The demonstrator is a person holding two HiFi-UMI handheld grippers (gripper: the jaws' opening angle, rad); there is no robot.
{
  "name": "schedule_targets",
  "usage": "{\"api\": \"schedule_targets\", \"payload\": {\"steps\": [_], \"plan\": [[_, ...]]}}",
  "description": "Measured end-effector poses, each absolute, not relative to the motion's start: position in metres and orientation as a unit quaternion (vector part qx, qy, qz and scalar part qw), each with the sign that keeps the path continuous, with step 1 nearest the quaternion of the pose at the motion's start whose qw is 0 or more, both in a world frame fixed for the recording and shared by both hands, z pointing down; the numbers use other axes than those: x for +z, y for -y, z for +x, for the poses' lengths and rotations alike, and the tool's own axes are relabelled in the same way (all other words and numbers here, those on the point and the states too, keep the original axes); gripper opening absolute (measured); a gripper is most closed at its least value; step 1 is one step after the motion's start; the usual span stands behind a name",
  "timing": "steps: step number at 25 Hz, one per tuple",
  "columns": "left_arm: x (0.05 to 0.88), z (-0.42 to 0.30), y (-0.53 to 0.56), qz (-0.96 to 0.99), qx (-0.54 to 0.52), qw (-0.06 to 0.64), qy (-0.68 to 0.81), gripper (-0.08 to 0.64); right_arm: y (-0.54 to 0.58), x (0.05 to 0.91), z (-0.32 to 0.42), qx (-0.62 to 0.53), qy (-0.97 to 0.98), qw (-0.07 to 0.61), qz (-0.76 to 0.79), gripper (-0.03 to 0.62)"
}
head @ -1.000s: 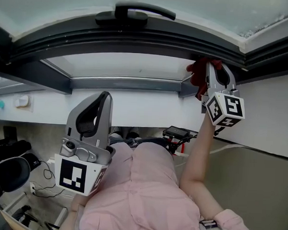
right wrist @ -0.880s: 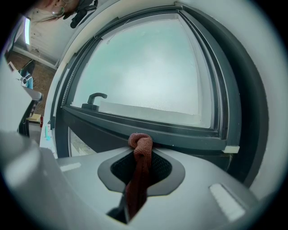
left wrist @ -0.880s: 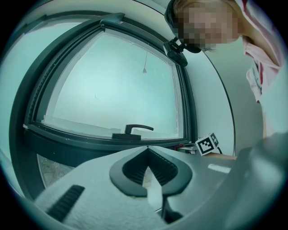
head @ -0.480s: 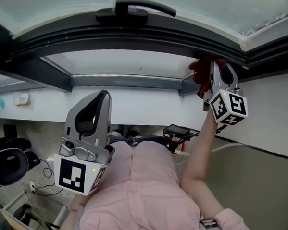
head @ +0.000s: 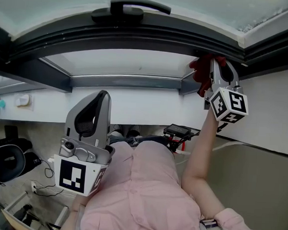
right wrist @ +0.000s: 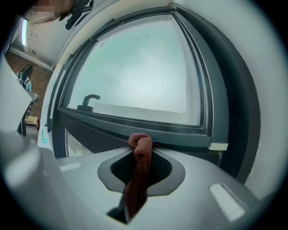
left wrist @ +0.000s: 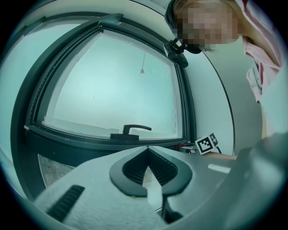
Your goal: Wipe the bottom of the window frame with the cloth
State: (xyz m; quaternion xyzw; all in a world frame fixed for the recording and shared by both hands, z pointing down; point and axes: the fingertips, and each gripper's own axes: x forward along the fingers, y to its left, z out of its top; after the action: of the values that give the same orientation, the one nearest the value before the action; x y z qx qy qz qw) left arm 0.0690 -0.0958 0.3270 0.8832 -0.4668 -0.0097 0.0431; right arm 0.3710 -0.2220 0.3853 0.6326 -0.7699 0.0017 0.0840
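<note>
Right gripper: jaws clamped on the red cloth, its bunched end touching the window frame's bottom rail near the right corner. Left gripper: jaws together, empty, held low and well apart. The wipe appears to be starting at the corner; the next move calls for dragging the cloth leftward along the rail, keeping contact.

Bright, diffuse daylight through frosted window; frame dark against it. Gripper views: fisheye bending, black corners, foreground slightly soft.
</note>
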Motion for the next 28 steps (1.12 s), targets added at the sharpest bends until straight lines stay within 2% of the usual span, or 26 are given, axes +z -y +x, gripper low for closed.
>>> {"api": "schedule_targets", "payload": {"steps": [28], "plan": [[0.324, 0.089, 0.088, 0.885, -0.008, 0.035, 0.464, 0.0, 0.219, 0.387, 0.41, 0.015, 0.74, 0.07, 0.669, 0.052]]}}
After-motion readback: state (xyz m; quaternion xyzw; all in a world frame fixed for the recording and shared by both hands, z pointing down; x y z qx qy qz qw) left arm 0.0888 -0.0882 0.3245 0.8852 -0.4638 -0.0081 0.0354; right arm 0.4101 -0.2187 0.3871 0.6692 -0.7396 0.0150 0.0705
